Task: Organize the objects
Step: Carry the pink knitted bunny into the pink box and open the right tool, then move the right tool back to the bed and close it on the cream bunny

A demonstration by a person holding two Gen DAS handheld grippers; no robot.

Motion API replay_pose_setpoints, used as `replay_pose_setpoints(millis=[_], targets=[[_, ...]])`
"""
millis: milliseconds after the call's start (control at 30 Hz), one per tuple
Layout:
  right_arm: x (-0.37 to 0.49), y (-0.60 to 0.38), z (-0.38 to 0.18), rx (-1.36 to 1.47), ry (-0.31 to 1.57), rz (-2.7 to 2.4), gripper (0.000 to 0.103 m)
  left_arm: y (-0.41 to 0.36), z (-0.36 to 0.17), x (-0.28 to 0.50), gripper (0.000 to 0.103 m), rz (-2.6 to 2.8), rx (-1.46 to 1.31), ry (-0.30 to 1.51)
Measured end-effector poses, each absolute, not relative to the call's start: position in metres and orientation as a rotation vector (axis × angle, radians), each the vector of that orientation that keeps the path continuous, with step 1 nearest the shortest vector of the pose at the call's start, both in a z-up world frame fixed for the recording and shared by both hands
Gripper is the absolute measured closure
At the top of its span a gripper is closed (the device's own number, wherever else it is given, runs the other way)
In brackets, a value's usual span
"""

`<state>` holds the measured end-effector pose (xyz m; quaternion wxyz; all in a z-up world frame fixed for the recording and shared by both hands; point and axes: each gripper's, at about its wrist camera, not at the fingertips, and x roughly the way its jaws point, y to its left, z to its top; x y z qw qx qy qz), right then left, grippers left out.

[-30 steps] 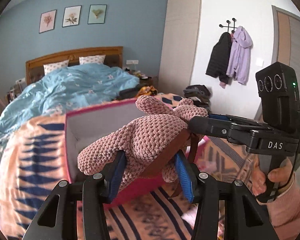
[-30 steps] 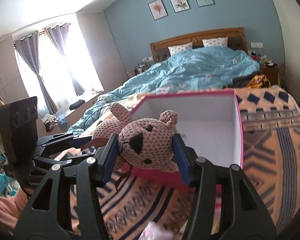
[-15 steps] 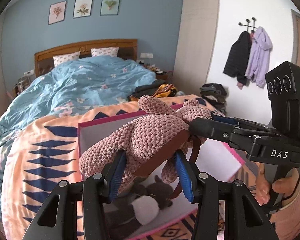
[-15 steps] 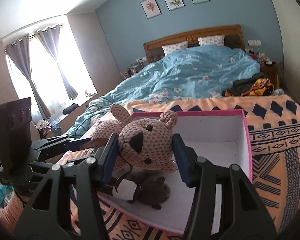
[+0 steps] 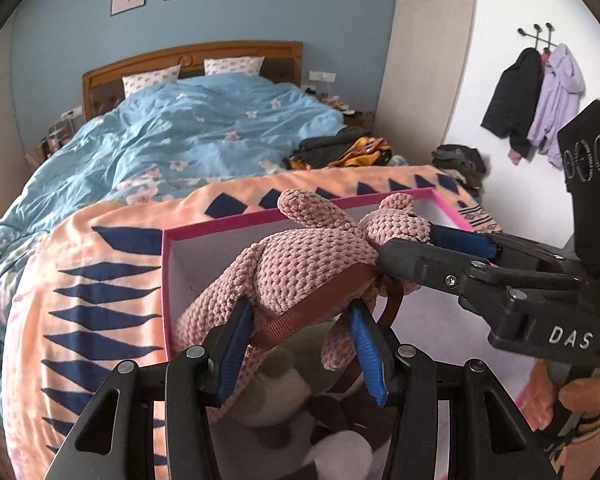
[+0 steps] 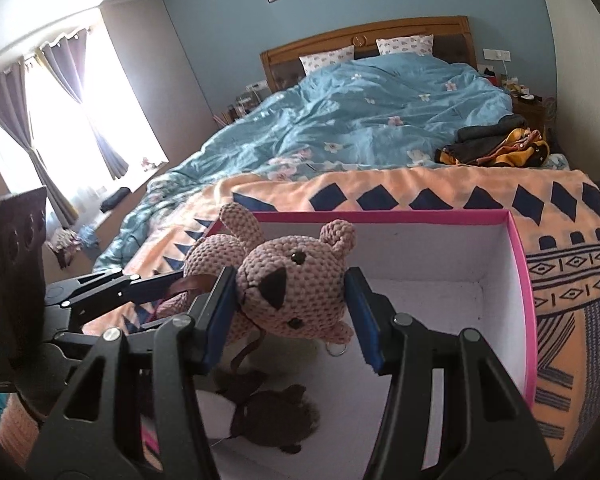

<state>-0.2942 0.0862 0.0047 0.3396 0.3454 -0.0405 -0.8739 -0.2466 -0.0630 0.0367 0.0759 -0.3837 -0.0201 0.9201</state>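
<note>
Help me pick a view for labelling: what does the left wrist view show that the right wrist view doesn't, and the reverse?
Only the left wrist view shows the coats on wall hooks and the pink bear's back. Only the right wrist view shows the curtained window, the bear's face and the brown plush toy clearly. Both show the pink box, the bed, and both grippers' jaws closed on the bear.

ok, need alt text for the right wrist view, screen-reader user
The right gripper clamps the head of a pink crochet teddy bear above an open pink-rimmed box on a patterned orange blanket; the left gripper holds the bear's body from the left. A dark brown plush lies inside the box. Behind is a bed with a blue duvet.
</note>
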Motion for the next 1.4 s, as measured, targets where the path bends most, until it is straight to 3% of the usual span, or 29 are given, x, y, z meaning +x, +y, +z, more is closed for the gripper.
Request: replay_pose_setpoints(millis=[167, 267, 467, 700, 900, 967, 1400], targets=[[-0.310, 0.073, -0.002, 0.970, -0.081, -2.262, 0.045, -0.065, 0.028, -0.260, 0.053, 2.766, -1.227, -0.071], [-0.310, 0.069, -0.001, 0.972, -0.061, -2.281, 0.036, -0.068, 0.032, -0.257, 0.052, 2.790, -1.201, -0.081], [-0.305, 0.072, -0.003, 0.979, -0.069, -2.269, 0.036, -0.075, 0.035, -0.244, 0.050, 2.798, -1.146, -0.132], [-0.286, 0.092, 0.000, 0.949, -0.128, -2.240, 0.036, -0.068, 0.051, -0.207, 0.032, 2.793, -0.989, -0.155], [-0.256, 0.112, 0.014, 0.871, -0.171, -2.215, 0.036, -0.052, 0.068, -0.166, 0.030, 2.776, -0.833, -0.127], [-0.243, 0.119, 0.018, 0.841, -0.168, -2.208, 0.035, -0.047, 0.071, -0.152, 0.012, 2.779, -0.791, -0.115], [-0.162, 0.167, 0.024, 0.745, -0.132, -2.167, 0.033, -0.010, 0.064, -0.080, 0.009, 2.701, -0.665, -0.092]])
